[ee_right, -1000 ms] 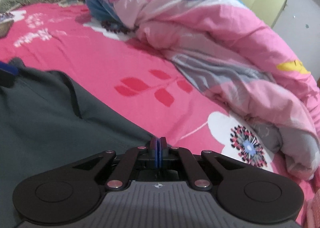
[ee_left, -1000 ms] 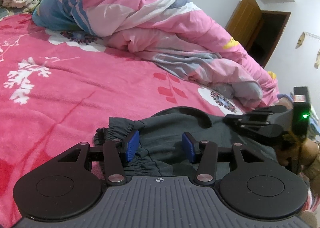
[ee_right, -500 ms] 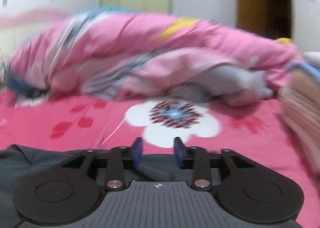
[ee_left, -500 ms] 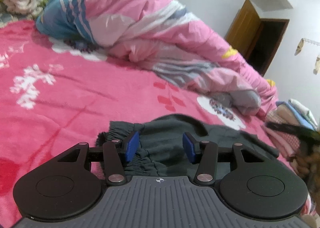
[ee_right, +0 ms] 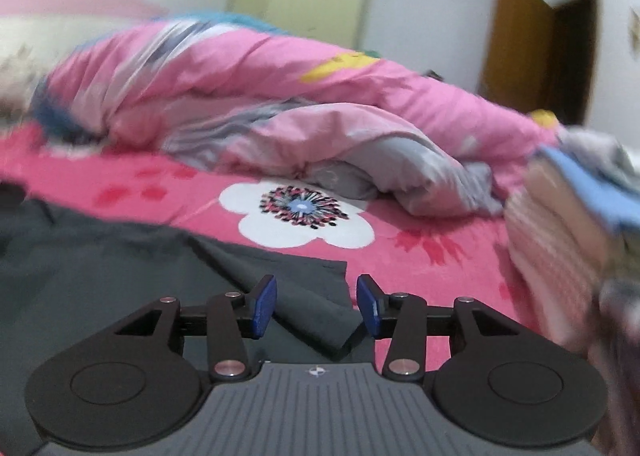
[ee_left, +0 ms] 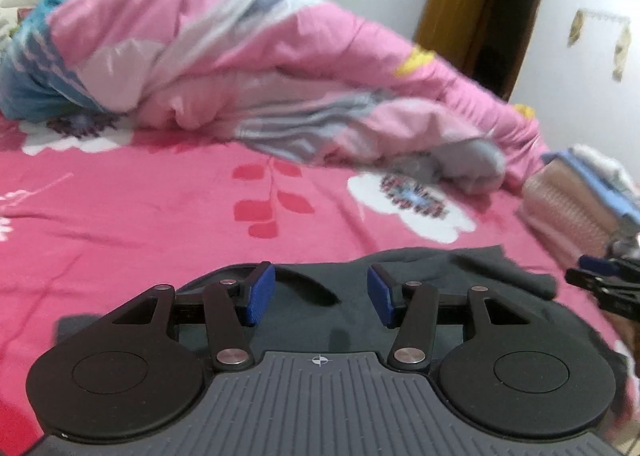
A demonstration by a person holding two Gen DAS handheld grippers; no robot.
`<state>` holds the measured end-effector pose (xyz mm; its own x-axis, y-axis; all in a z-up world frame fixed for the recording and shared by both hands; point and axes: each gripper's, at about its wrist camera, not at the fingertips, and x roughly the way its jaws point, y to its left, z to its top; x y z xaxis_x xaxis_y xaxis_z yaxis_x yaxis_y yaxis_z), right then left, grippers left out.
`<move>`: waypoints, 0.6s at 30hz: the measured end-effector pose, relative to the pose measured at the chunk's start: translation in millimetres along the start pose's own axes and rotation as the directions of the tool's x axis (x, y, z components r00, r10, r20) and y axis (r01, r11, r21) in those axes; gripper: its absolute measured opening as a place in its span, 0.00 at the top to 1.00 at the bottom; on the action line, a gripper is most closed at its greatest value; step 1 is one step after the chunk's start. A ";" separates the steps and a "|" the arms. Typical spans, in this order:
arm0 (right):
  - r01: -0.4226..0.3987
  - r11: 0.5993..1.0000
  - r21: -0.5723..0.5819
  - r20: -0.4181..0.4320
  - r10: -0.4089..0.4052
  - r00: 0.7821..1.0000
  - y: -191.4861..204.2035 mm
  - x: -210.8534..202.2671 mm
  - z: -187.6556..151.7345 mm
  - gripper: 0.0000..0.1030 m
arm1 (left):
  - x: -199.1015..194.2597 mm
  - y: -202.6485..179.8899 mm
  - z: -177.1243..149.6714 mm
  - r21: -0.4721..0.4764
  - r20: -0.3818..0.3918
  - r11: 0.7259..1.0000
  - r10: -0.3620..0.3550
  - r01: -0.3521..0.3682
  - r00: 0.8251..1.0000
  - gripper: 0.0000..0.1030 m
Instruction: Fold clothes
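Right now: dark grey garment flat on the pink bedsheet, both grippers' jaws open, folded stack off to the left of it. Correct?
One thing is wrong: the folded stack sits to the right of the dark grey garment, not the left; the right wrist view shows it. The rest holds: the garment lies on the pink bedsheet, and the left gripper and right gripper both have open jaws.

garment [ee_left: 400, 280]: dark grey-green, folded
pose: lying flat, a few creases, corner pointing outward [ee_right: 320, 276]
place: on the pink flowered bedsheet [ee_left: 140, 208]
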<state>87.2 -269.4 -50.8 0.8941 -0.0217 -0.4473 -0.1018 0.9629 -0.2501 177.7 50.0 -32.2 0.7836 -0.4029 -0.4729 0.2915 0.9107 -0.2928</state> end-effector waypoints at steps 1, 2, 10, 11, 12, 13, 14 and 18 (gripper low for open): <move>-0.002 0.999 -0.051 -0.010 0.001 1.000 5.7 7.3 0.9 0.55 | 9.4 0.4 0.0 0.000 -0.015 1.000 0.009 -0.009 1.000 0.50; -0.008 0.995 -0.095 -0.019 0.006 1.000 10.8 13.6 1.7 0.55 | 17.4 1.4 -0.9 -0.003 -0.030 1.000 0.016 -0.017 0.999 0.50; -0.049 0.945 -0.324 -0.147 0.001 0.989 38.1 73.7 2.5 0.95 | 27.6 13.0 -8.8 -0.035 -0.057 0.999 0.024 -0.026 0.998 0.51; -0.045 0.951 -0.306 -0.144 0.000 0.990 35.7 74.4 5.9 0.96 | 27.1 12.9 -8.6 -0.035 -0.054 0.999 0.025 -0.027 0.998 0.51; -0.042 0.956 -0.290 -0.136 0.002 0.991 32.9 73.6 9.4 0.97 | 26.7 12.8 -8.5 -0.034 -0.050 0.999 0.026 -0.028 0.998 0.51; -0.039 0.961 -0.275 -0.125 0.004 0.992 29.9 72.1 12.9 1.00 | 26.2 12.7 -8.4 -0.033 -0.046 0.999 0.028 -0.029 0.999 0.51; -0.032 0.963 -0.266 -0.115 0.001 0.993 27.8 70.9 16.4 1.00 | 25.7 12.6 -8.3 -0.032 -0.043 0.999 0.029 -0.030 0.999 0.51; -0.004 0.967 -0.256 -0.087 -0.019 0.996 22.1 69.7 29.7 1.00 | 23.8 11.9 -7.3 -0.030 -0.024 0.999 0.034 -0.035 0.999 0.51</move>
<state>160.2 -241.7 -61.9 0.8545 -0.0633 -0.5156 -0.2138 0.8618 -0.4601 195.8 50.6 -53.0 0.7796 -0.3739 -0.5024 0.2479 0.9209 -0.3007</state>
